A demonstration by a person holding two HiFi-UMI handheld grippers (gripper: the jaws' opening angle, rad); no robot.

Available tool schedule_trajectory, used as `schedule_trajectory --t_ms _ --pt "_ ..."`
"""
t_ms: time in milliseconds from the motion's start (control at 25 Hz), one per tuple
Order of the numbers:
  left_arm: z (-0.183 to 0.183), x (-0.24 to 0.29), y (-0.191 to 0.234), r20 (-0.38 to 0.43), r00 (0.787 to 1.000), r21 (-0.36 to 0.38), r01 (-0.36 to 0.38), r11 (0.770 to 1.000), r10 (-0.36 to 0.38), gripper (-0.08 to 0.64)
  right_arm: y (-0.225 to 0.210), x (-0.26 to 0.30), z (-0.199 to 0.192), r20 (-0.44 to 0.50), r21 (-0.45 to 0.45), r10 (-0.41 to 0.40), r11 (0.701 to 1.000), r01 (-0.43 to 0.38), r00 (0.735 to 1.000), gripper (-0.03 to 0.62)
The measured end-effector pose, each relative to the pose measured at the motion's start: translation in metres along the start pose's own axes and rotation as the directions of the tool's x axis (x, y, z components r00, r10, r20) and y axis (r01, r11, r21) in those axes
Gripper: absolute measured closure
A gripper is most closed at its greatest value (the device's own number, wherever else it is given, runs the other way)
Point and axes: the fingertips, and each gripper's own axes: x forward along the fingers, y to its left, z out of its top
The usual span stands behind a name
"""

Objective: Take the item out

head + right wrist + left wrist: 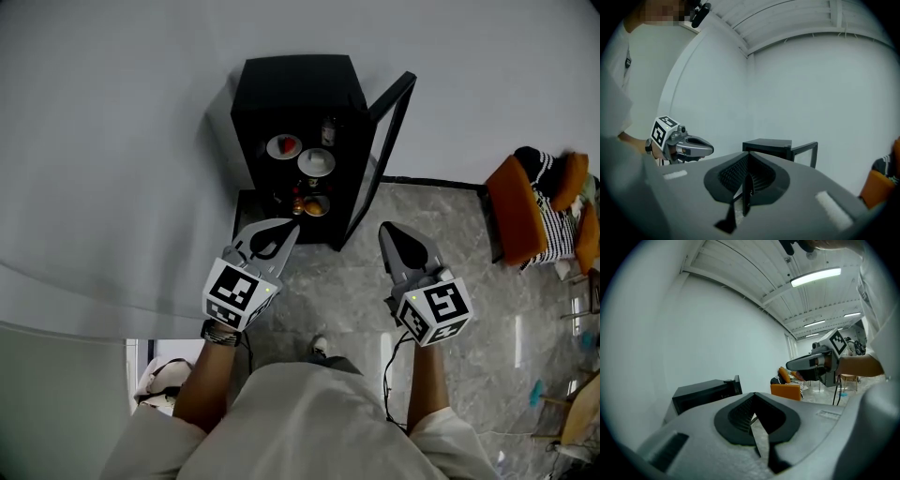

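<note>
1. The black cabinet [298, 94] is dark inside. Its shelves hold a plate [283, 146] with something red, a white bowl [316, 162] and orange items [314, 204] lower down; their kinds are hard to make out.
2. Its door [380, 155] stands open at the right.
3. The left gripper [292, 229] and right gripper [386, 231] are both pinched closed and empty, near the cabinet front.
4. An orange armchair [516, 211] stands on the marble floor [450, 234], far right.

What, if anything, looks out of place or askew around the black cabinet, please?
Nothing stands out: the black cabinet stands upright with its door open, the dishes sit inside it, and nothing looks spilled.
</note>
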Motion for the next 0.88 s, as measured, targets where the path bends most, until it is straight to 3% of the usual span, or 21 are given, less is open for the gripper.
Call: schedule_trajectory --t_ms 440,880 --pt "-0.018 0.038 0.027 -0.059 0.998 0.016 -0.002 1.0 0.003 0.555 -0.018 0.031 -0.02 -0.055 0.024 0.021 1.0 -0.02 0.998 0.584" --pt "-0.029 0.118 0.083 -0.073 0.997 0.055 0.043 0.998 -0.039 0.555 -0.062 0.089 -0.027 -0.051 0.021 -0.065 0.998 0.066 0.997 0.584"
